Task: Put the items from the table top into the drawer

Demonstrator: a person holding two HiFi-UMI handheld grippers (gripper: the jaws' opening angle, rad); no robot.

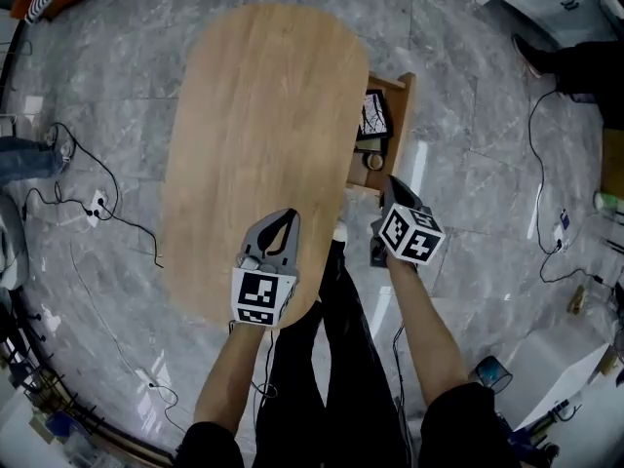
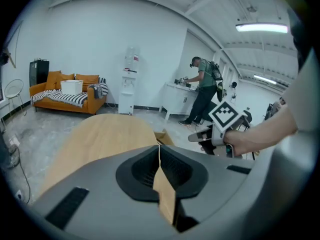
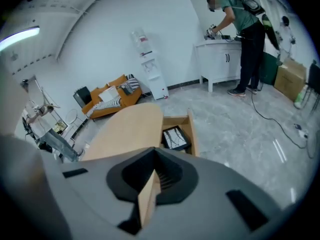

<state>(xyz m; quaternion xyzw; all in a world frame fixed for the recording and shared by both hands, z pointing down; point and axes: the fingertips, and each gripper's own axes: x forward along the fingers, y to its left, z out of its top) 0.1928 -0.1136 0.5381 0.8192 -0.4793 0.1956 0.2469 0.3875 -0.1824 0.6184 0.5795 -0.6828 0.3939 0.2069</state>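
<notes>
The drawer (image 1: 402, 96) stands pulled out from the side of the tabletop (image 1: 263, 144), with a black-framed patterned item (image 1: 374, 115) and a round object (image 1: 375, 160) lying inside; the wood surface looks bare. The left tongs (image 1: 281, 224) and right tongs (image 1: 393, 188) hang pressed together, holding nothing. Left jutting out, the drawer could be knocked, and a hard shove shut could jolt its contents.
</notes>
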